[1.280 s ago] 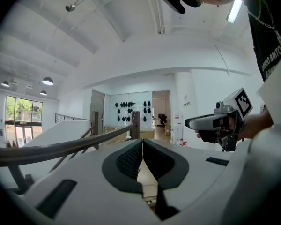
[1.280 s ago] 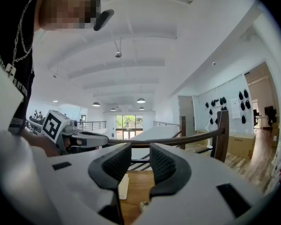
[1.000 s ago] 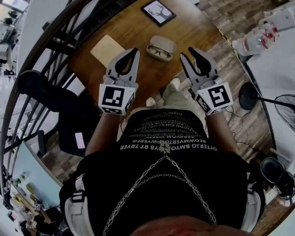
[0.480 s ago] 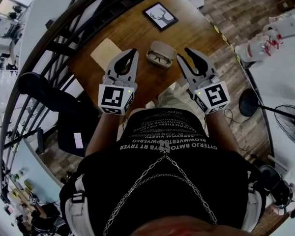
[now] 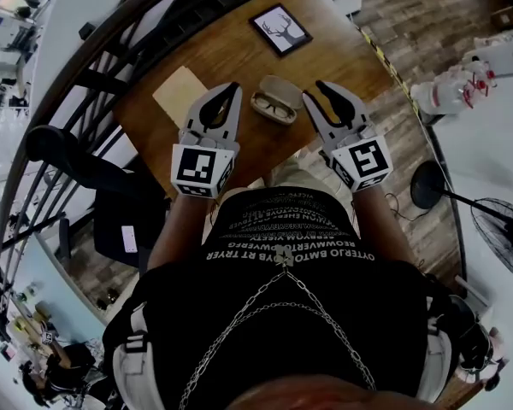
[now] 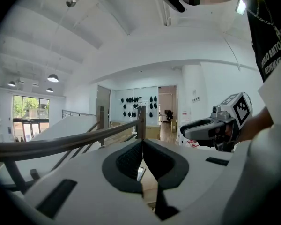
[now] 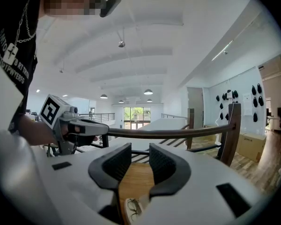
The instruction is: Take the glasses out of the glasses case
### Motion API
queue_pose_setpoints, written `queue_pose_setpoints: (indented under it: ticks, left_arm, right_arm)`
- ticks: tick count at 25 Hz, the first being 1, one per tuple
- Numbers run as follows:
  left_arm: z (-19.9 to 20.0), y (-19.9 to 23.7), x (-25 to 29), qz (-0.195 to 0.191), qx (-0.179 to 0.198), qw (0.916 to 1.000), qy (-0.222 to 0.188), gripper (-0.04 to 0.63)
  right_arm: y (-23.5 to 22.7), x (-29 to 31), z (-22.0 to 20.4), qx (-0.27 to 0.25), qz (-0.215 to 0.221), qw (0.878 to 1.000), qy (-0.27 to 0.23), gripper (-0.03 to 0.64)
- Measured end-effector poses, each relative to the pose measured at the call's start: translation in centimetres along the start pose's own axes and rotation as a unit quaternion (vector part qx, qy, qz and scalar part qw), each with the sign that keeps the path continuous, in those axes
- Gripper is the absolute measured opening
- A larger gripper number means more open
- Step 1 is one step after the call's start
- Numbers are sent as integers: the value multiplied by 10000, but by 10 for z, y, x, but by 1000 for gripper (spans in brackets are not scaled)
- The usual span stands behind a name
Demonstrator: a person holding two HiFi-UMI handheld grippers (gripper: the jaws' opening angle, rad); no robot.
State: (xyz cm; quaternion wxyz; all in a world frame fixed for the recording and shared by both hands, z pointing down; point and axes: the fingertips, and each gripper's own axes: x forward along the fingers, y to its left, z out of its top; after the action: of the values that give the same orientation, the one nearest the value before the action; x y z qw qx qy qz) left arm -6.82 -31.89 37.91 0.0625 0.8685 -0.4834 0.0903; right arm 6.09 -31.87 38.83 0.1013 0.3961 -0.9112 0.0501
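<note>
A beige glasses case [image 5: 280, 87] lies open on the wooden table [image 5: 239, 54], with dark-framed glasses [image 5: 274, 107] resting in its near half. My left gripper [image 5: 230, 90] hovers just left of the case, its jaws closed tip to tip on nothing [image 6: 142, 142]. My right gripper [image 5: 315, 92] is just right of the case, its jaws a little apart and empty [image 7: 140, 157]. In the right gripper view the glasses [image 7: 133, 208] show low down between the jaws, over the table's wood [image 7: 134, 179].
A framed deer picture [image 5: 280, 29] lies at the table's far side and a tan pad [image 5: 179, 94] at its left. A curved dark railing [image 5: 103, 67] borders the table. A black chair [image 5: 81, 165] stands to the left, and a floor fan [image 5: 500, 242] to the right.
Both grippers have moved forward and inward, and now flank the case. The right one shifted left the most. The case and glasses stay put.
</note>
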Motion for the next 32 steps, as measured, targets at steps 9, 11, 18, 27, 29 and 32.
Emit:
queue_pose_setpoints:
  ticks: [9, 11, 18, 27, 29, 32]
  left_arm:
    - [-11, 9, 5, 186, -32, 9997, 136, 29]
    - [-12, 11, 4, 235, -54, 9996, 145, 29]
    - [-17, 15, -3, 316, -62, 9993, 177, 29]
    - [-33, 3, -8, 259, -66, 9992, 304, 29]
    - [-35, 3, -11, 271, -60, 9991, 312, 29]
    - [-40, 5, -16, 309, -69, 9988, 363, 29]
  right_arm:
    - [-11, 31, -40, 105, 201, 9992, 318, 109]
    - [-9, 36, -49, 108, 271, 9987, 417, 109]
    - [-4, 51, -88, 141, 390, 9965, 720, 109]
    - [-3, 61, -138, 209, 450, 9925, 1121, 109]
    - [-2, 63, -151, 208, 469, 9910, 1235, 109]
    - [0, 65, -171, 231, 527, 9885, 1400, 109]
